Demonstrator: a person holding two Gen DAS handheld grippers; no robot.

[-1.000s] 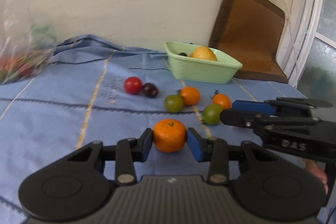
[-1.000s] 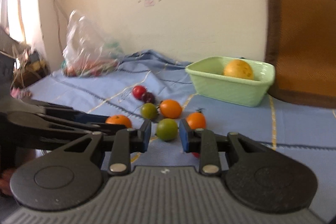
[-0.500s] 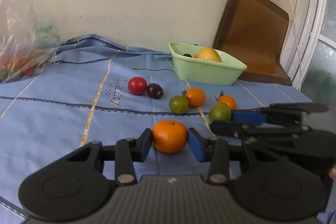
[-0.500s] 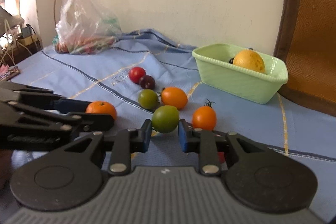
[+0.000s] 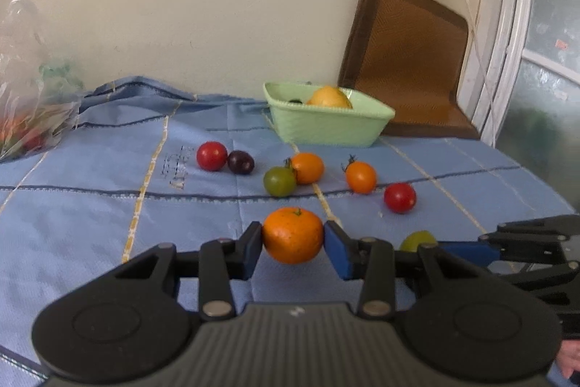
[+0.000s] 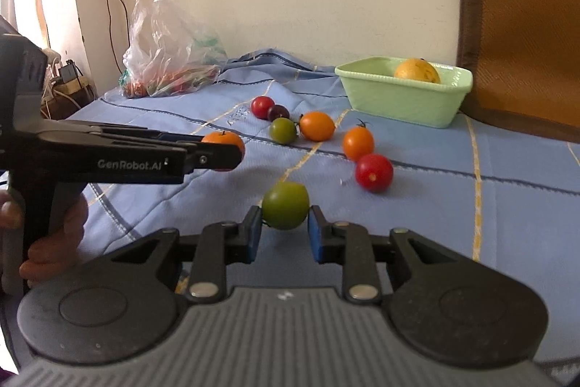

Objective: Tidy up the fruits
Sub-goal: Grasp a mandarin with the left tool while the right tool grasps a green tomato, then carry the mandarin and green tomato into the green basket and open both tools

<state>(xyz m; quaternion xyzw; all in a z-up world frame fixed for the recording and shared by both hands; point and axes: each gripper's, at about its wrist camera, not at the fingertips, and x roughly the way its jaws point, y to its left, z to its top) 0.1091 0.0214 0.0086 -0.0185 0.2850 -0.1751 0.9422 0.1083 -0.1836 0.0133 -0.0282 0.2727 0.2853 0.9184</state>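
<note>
Both fruits were gripped: the left gripper [image 5: 293, 243] pinched a round orange tangerine [image 5: 293, 235], the right gripper [image 6: 284, 231] a green tomato [image 6: 285, 210], next needing carriage toward the pale green plastic basket [image 6: 406, 97] at one o'clock.

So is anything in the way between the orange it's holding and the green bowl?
Nothing blocks it. The left tool holds the orange above the cloth; small tomatoes lie below, before the bowl.

A bowl [image 5: 328, 126] sits at the back of the cloth [image 5: 90, 191] with loose tomatoes [image 5: 279, 181] scattered before it and a bag [image 6: 170, 46] far left.
</note>
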